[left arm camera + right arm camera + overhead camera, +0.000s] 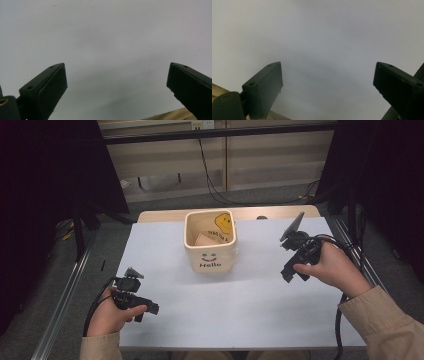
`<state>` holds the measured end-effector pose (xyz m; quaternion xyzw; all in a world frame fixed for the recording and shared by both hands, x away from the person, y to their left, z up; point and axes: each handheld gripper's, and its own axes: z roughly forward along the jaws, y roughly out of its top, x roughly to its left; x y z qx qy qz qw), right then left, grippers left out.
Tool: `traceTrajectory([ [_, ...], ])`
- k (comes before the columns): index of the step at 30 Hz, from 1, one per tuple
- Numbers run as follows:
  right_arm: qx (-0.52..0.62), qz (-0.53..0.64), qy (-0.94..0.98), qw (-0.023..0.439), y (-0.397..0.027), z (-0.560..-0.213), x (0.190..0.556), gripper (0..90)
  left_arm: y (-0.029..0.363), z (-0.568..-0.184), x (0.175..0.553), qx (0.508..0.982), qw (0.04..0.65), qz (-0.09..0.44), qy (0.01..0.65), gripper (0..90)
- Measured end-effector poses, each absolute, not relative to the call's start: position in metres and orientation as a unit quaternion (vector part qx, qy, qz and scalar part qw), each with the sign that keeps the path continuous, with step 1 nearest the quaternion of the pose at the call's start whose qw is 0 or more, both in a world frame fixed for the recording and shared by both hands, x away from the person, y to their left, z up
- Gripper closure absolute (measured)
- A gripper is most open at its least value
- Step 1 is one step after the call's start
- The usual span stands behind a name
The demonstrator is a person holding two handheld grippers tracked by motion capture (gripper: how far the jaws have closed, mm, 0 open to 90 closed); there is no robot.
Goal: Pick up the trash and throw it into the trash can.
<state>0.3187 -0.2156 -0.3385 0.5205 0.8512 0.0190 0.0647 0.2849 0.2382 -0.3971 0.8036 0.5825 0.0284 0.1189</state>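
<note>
Fingers (263, 87) of both grippers apart, empty; upright square pot (210, 242), "Hello" face toward person.

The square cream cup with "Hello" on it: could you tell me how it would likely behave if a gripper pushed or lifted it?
The cup looks glazed, so probably stiff, somewhat slippery and breakable. Its broad square base on the white mat suggests it would slide rather than tip or roll. With something pale lying inside, it may feel fairly heavy for its size.
</note>
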Motion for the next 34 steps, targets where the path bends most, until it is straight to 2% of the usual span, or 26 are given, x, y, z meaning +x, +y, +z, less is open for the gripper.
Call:
traceTrajectory([
  [15,0.569,0.014,0.821,0.044,-0.249,-0.39,0.291,8.9,0.238,-0.396,0.285,0.804,0.118,0.028,0.582,2.8],
  [34,0.58,0.036,0.813,0.028,-0.267,-0.423,0.264,8.1,0.237,-0.399,0.286,0.806,0.116,0.03,0.58,2.8],
])
